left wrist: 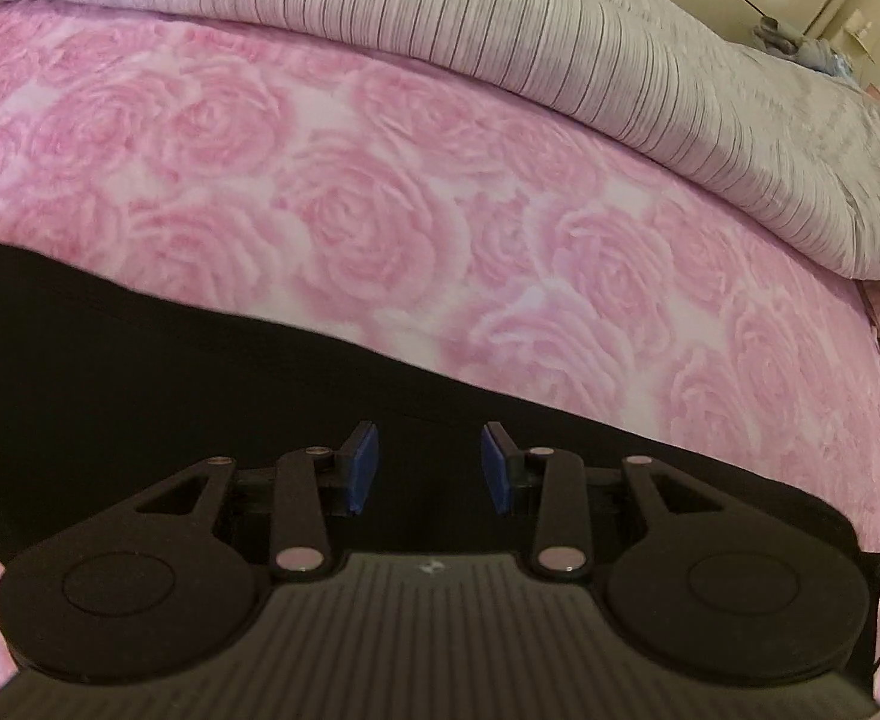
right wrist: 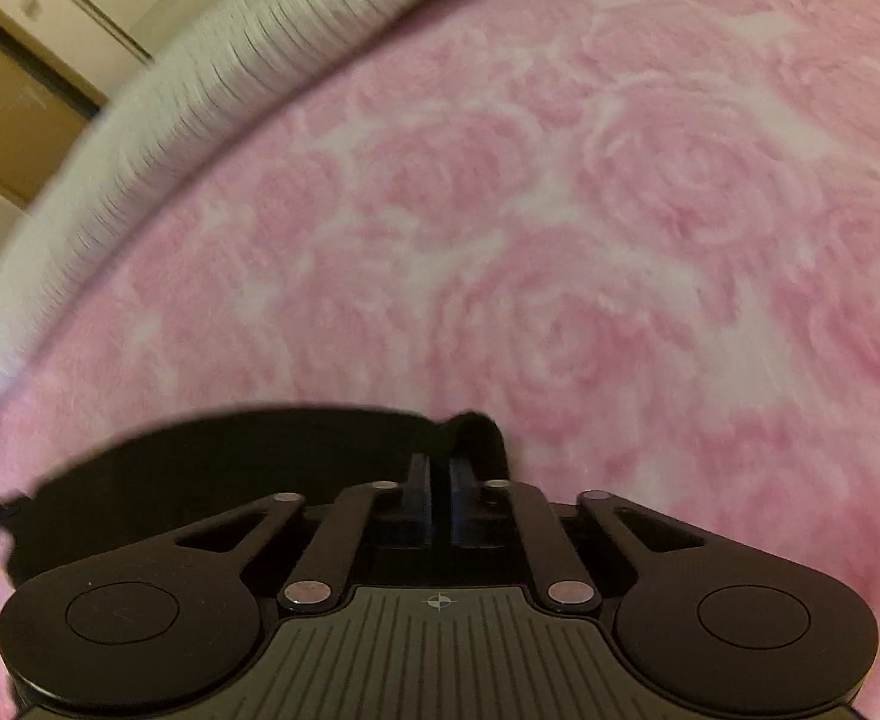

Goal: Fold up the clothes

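A black garment [left wrist: 140, 372] lies on a pink rose-patterned blanket [left wrist: 350, 210] in the left wrist view, across the lower left. My left gripper [left wrist: 429, 468] hovers over the garment with its blue pads apart, open and empty. In the right wrist view my right gripper [right wrist: 440, 480] is shut on an edge of the black garment [right wrist: 230, 462]; a fold of the cloth bunches up over the fingertips. The garment stretches to the left from the fingers over the pink blanket [right wrist: 559, 240]. This view is blurred.
A grey striped quilt [left wrist: 559, 60] lies folded along the far side of the bed and shows at the upper left of the right wrist view [right wrist: 170, 120]. Cream cupboard doors [right wrist: 32, 30] stand beyond the bed. Small items sit at the far right [left wrist: 799, 42].
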`<state>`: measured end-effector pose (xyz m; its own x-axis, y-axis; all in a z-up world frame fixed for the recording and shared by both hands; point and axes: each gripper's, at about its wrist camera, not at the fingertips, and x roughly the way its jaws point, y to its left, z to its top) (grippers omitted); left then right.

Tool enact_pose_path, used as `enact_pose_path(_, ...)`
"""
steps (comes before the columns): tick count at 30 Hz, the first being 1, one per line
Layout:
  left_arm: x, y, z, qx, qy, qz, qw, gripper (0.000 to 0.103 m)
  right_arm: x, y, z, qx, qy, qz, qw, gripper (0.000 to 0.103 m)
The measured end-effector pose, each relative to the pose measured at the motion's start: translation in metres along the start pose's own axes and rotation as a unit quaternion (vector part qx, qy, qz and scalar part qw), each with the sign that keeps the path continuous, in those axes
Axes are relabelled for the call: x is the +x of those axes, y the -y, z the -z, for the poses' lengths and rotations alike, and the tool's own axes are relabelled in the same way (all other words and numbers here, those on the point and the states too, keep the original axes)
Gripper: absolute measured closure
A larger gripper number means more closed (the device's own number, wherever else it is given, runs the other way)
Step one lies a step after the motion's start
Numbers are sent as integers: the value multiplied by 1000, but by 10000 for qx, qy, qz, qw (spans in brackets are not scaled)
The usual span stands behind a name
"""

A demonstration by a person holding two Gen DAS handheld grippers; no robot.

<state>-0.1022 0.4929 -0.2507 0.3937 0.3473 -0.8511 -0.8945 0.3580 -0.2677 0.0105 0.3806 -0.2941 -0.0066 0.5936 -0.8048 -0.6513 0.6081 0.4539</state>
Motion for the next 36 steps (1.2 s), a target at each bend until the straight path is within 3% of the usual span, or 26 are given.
enact_pose_path(5,3,14,13,84,68,-71,9999,71,-13,9,0,301,971,252,9945,102)
enact_pose_path(10,7,28,26,120,82,-227,9996,71,17,26,-4,679,508,497,9952,93)
enact_pose_path(12,0,29,32,124,113,-246,9996,71,6,29,-9,855,483,630,9932,67)
enact_pose_path(17,-33,14,57,-366,158,-386,9985,71,-52,36,2,913,764,909,9887,63)
enact_pose_path(23,-89,-23,117,-1171,16,-626,9911,71,-135,40,104,1711,235,754,9821,63)
enact_pose_path(25,-106,-36,141,-1488,-40,-659,9867,71,-158,42,148,2078,20,756,9752,63)
enact_pose_path(28,-125,-55,169,-1757,-108,-652,9822,71,-172,41,211,2853,-43,437,9574,58)
enact_pose_path(30,-132,-68,180,-1833,-156,-580,9812,71,-169,34,233,3046,9,348,9519,56)
enact_pose_path(34,-149,-97,193,-1819,-139,-425,9823,71,-145,14,243,2744,323,675,9587,56)
enact_pose_path(36,-162,-116,196,-1830,-62,-434,9821,71,-134,5,241,2553,399,1096,9598,93)
